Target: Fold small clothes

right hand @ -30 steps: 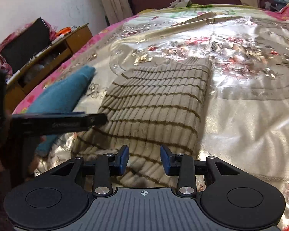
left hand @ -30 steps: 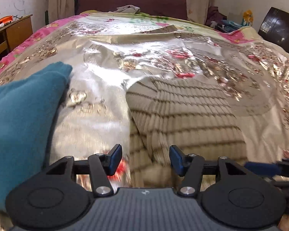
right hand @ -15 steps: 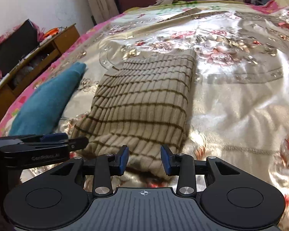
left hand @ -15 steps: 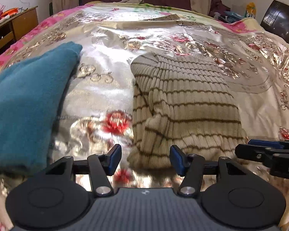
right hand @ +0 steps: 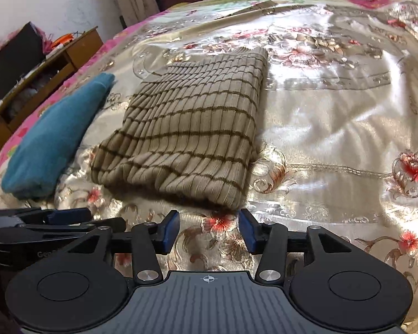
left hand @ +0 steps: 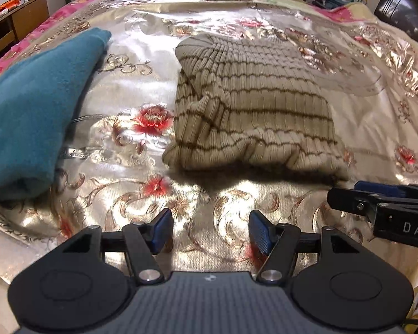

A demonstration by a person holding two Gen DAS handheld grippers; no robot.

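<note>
The striped knit sweater [left hand: 253, 105] was lying folded into a chunky rectangle on the bed, sitting on that shiny floral bedspread [left hand: 153, 200], pretty much in the middle from side to side. It's beige ribbed knit with thin brown stripes, and the near edge was a rounded fold that looked a bit lumpy on the left corner, where a layer was bunched under. From the right wrist view the same sweater [right hand: 192, 128] ran away from the camera, its right edge fairly straight.

Room-wise: a strip of bare bedspread sat between the sweater's near edge and both grippers, and there was loads of open cover off to the right of it [right hand: 334, 128]. On the left, a folded teal garment [left hand: 33, 105] lay near the sweater but not touching, with a gap of bedspread between them. Past that, beyond the bed's left edge, stood a wooden cabinet [right hand: 55, 64] with open shelves holding some stuff I couldn't make out.

The left gripper [left hand: 210, 232] had its jaws spread wide with nothing between them, hovering just short of the sweater. The right gripper [right hand: 209, 232] was the same deal: jaws apart, empty, lined up near the sweater's near right corner. Each gripper peeked into the other's view, side by side.
</note>
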